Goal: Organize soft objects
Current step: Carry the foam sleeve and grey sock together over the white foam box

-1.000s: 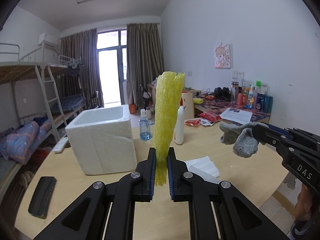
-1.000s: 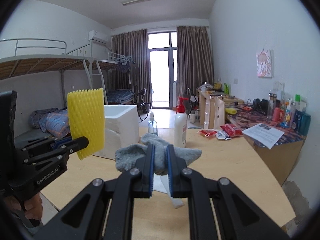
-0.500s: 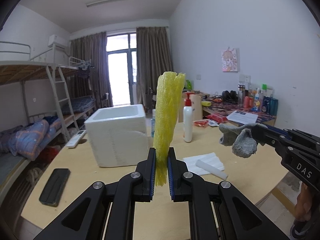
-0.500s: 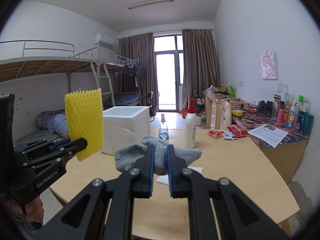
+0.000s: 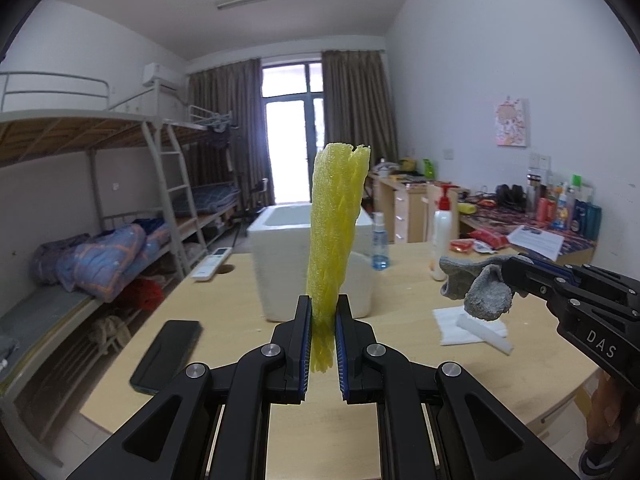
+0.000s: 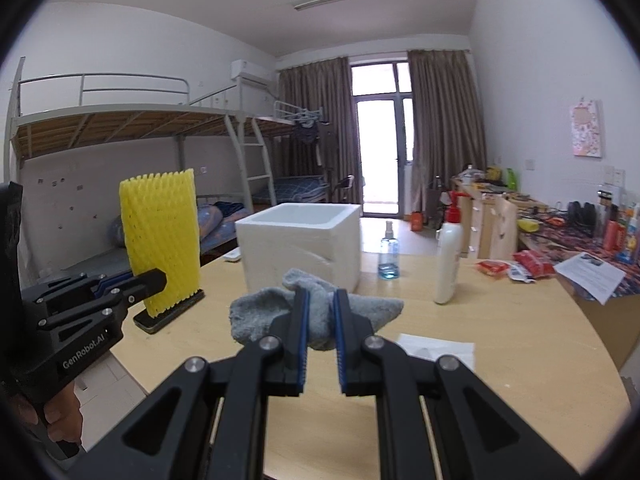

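My left gripper (image 5: pixel 322 312) is shut on a yellow foam net sleeve (image 5: pixel 336 232) that stands upright above the jaws. It also shows in the right wrist view (image 6: pixel 162 240) at the left. My right gripper (image 6: pixel 320 312) is shut on a grey sock (image 6: pixel 260 314) that droops on both sides of the jaws. The sock also shows in the left wrist view (image 5: pixel 480 290) at the right. Both are held in the air over the near part of the wooden table (image 6: pixel 520 344). An open white foam box (image 6: pixel 300 248) stands on the table beyond them.
On the table are a black phone (image 5: pixel 168 350), a remote (image 5: pixel 212 262), a blue spray bottle (image 6: pixel 389 254), a white pump bottle (image 6: pixel 448 262), white tissue (image 5: pixel 468 326) and red snack packs (image 6: pixel 516 266). Bunk beds stand left; a cluttered desk stands right.
Both grippers have drawn back from the table and box, keeping their hold. The phone and the table's near edge have come further into view.
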Motion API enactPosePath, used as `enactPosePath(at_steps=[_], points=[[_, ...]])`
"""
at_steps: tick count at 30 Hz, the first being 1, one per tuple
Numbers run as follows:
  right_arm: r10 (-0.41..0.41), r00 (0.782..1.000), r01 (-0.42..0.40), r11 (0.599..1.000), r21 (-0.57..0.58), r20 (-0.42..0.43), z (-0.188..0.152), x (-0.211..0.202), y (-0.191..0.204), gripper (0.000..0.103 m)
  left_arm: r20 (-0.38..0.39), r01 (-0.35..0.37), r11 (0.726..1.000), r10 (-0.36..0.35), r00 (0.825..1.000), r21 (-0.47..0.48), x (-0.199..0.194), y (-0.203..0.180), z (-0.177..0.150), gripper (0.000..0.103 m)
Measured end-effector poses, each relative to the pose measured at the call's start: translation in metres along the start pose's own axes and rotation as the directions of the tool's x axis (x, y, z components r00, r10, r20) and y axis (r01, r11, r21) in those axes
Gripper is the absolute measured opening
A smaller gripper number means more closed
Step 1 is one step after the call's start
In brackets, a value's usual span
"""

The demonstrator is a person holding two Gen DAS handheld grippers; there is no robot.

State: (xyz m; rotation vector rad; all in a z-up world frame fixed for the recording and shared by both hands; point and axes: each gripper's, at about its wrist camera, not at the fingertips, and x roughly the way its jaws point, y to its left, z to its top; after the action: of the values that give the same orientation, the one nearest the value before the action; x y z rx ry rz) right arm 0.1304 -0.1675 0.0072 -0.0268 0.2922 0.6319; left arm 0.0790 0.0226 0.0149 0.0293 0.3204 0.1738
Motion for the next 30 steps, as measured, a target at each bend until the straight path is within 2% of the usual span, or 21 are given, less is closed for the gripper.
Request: enactPosePath(at_steps=[8, 15, 30], points=[[0.056, 0.998, -0.057, 0.998, -0.027, -0.023, 0.004, 0.018, 0.016, 0.015, -0.015, -0.064, 0.998, 0.063, 0.998, -0.03, 0.006, 0.021, 0.002, 0.012], [0.062, 0.998, -0.063, 0.997, -0.036, -0.034, 0.008, 0.029, 0.024, 0.015, -0.029, -0.077, 0.996, 0.075, 0.997, -0.052, 0.014, 0.034, 0.003, 0.012], [0.02, 1.0, -0.02, 1.0, -0.001, -0.019, 0.035, 0.059, 0.022, 0.015, -0.012, -0.028, 0.999, 0.028, 1.0, -0.034, 0.045, 0.056, 0.03, 0.012]])
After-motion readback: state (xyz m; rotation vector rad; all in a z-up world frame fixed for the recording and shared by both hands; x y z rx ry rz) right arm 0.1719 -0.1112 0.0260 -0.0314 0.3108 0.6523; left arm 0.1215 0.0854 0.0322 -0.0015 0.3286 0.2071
